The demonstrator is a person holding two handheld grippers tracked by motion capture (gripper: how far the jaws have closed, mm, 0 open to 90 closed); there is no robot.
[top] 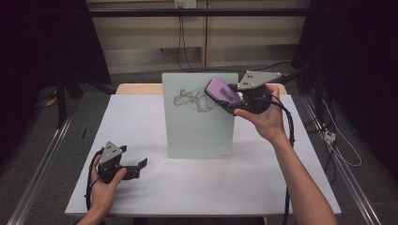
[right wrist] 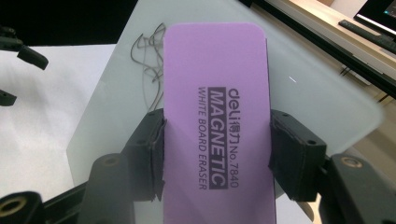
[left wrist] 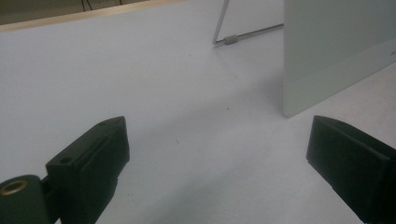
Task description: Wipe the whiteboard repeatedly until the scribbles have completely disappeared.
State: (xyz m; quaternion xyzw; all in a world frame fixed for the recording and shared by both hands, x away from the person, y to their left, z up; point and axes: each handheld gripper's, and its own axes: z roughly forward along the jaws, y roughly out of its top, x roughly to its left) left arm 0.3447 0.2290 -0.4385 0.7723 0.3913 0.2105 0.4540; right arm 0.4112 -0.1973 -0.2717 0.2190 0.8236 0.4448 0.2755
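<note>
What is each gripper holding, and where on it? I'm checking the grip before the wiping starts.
The right gripper clamps the purple eraser across its two long edges, near its lower half. The left gripper holds nothing.

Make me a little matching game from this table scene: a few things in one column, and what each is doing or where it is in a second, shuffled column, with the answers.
Things:
1. purple eraser
2. whiteboard
3. left gripper
4. right gripper

States:
A. jaws wide apart with nothing between them, low over the white table
B. stands upright mid-table, dark scribbles near its top
C. clamped on both long sides, held against the upper part of the board
D. jaws shut on something purple

Pairs: 1-C, 2-B, 3-A, 4-D
</note>
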